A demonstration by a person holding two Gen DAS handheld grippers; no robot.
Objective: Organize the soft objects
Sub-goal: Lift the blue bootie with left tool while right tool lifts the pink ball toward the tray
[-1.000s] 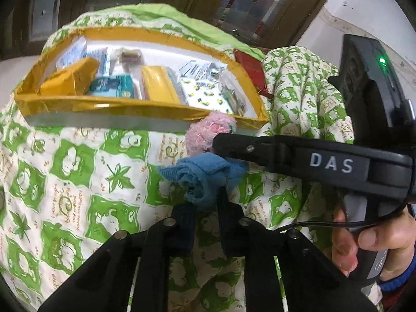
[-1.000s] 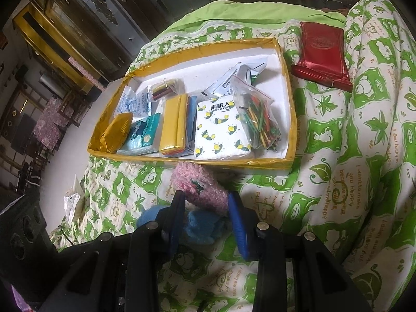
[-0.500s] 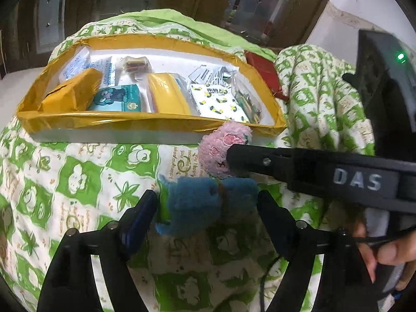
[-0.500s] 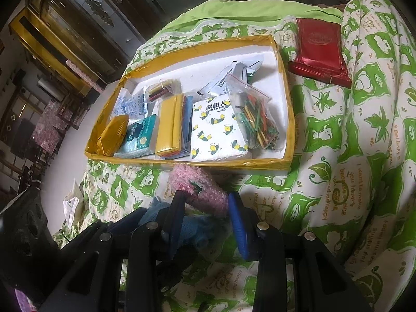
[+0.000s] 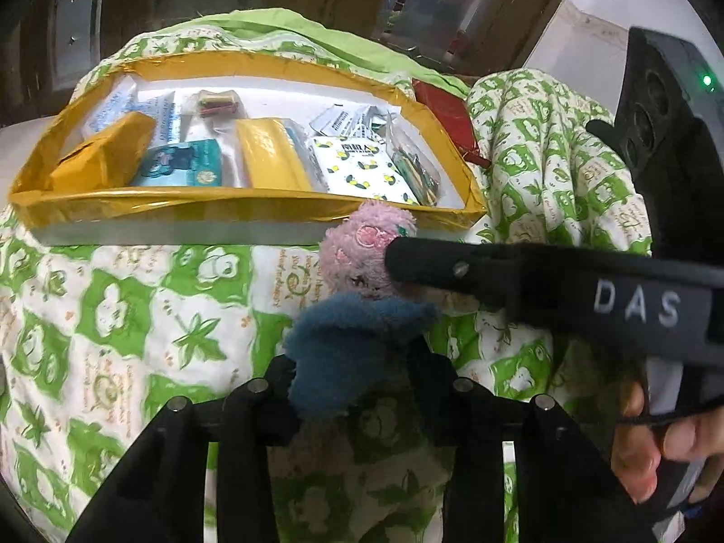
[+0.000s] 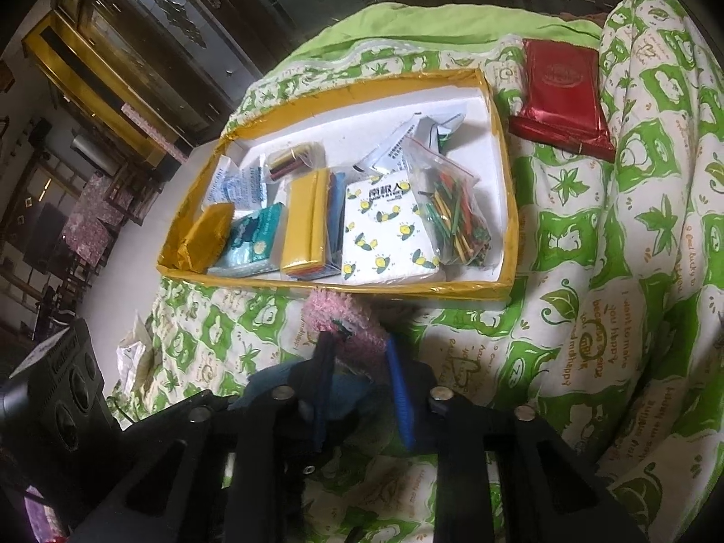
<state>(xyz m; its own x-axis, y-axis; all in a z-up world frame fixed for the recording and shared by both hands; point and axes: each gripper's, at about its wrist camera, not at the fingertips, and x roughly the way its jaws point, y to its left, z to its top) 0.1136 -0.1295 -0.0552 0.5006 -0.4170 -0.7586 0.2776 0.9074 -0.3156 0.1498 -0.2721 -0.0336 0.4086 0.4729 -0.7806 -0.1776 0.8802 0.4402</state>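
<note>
A blue fluffy cloth point(image 5: 353, 344) lies bunched on the green-and-white bedspread point(image 5: 135, 307), between the fingers of my left gripper point(image 5: 357, 371). Its jaws are closing and the pads press into the cloth. Just beyond it sits a pink fluffy item point(image 5: 357, 244), close against the front wall of the yellow-rimmed tray point(image 5: 226, 210). My right gripper point(image 6: 359, 344) is shut on the pink fluffy item point(image 6: 344, 321). One of the right gripper's fingers point(image 5: 475, 271) crosses the left wrist view from the right. Part of the blue cloth point(image 6: 262, 384) shows behind the right fingers.
The tray point(image 6: 509, 208) holds several packets, a yellow pack, tissues and a bag of coloured sticks. A red packet point(image 6: 561, 95) lies on the bedspread behind the tray's right end. A raised fold of bedspread point(image 6: 656, 226) stands on the right. A person's hand point(image 5: 647, 452) holds the right gripper.
The left jaws went from narrow to wide open, then closed in again on the blue cloth. The right jaws tightened on the pink item. Both hands stayed about where they were.
</note>
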